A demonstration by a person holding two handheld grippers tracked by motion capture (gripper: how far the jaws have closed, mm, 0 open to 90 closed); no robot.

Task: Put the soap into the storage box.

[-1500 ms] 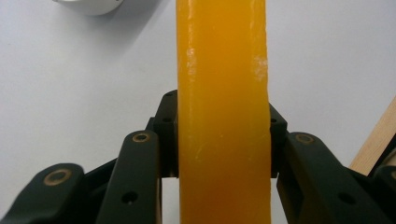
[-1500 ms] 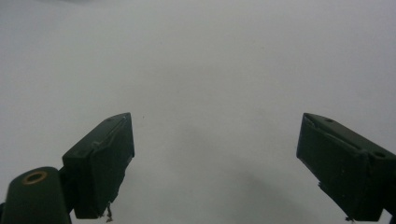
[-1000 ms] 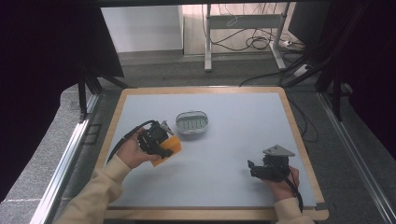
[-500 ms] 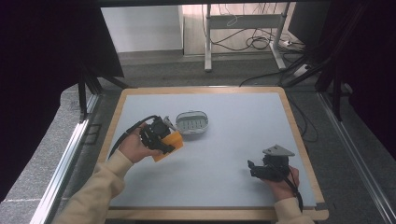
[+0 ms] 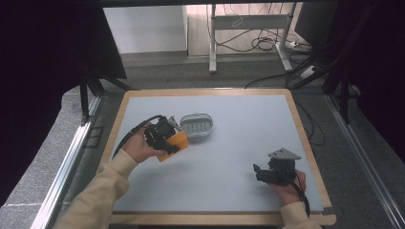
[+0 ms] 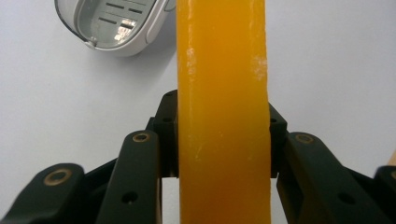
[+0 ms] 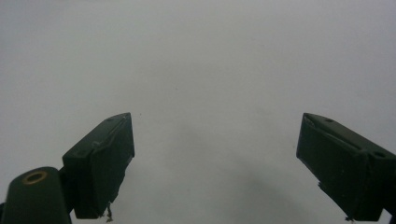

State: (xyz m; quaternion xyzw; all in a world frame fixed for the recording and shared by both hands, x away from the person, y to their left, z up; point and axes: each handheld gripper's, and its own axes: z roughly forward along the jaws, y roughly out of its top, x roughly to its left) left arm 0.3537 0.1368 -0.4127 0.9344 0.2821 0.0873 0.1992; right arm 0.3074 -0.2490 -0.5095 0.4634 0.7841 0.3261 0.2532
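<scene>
Orange block [image 6: 223, 116] top cropped, claw-clamped

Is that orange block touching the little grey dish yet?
Cannot tell. In the high view the block overlaps the dish edge; in the left gripper view the block hides the spot where they would meet.

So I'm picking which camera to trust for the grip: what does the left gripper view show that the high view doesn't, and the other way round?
Left gripper view: both pads pressed flat against the orange block, and the slots in the grey dish.

High view: the right gripper resting apart on the table, and the person's forearms.

Both: the left gripper clamping the block beside the dish.
</scene>
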